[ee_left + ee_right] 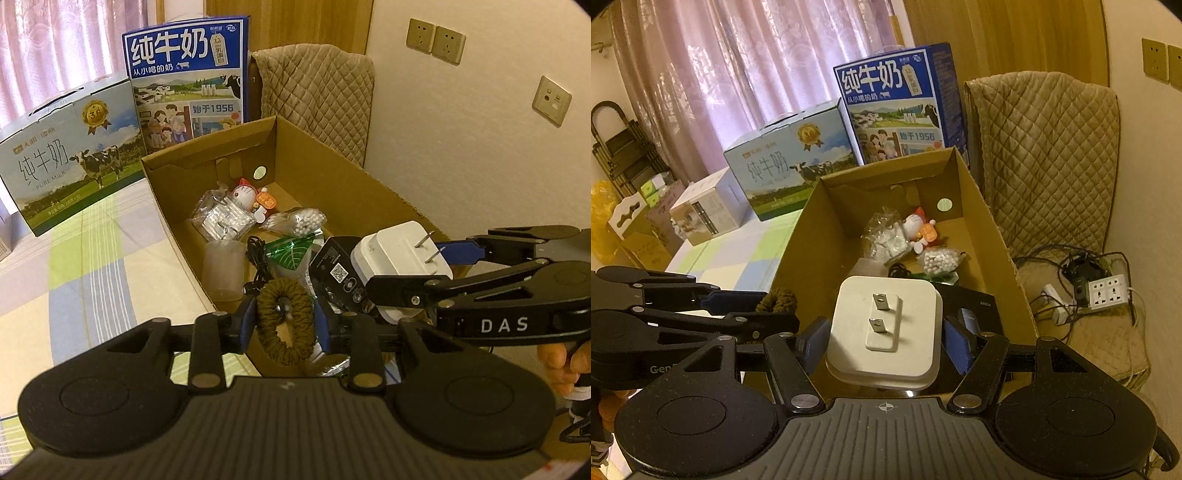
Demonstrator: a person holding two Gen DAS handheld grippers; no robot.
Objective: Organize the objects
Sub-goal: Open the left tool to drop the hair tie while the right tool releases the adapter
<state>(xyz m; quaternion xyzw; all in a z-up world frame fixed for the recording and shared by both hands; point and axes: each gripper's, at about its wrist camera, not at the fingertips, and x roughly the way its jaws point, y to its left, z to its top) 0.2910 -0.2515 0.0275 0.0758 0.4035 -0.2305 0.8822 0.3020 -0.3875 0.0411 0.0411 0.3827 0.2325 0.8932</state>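
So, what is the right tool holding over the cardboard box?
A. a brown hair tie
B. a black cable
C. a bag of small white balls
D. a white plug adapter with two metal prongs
D: the right tool is closed on the white plug adapter, its two prongs facing up, above the cardboard box.

The cardboard box (982,221) is open at the top, its far right corner floor left bare, while the near half is crowded by a black box (338,273), bead bag (940,260) and cup (223,271).
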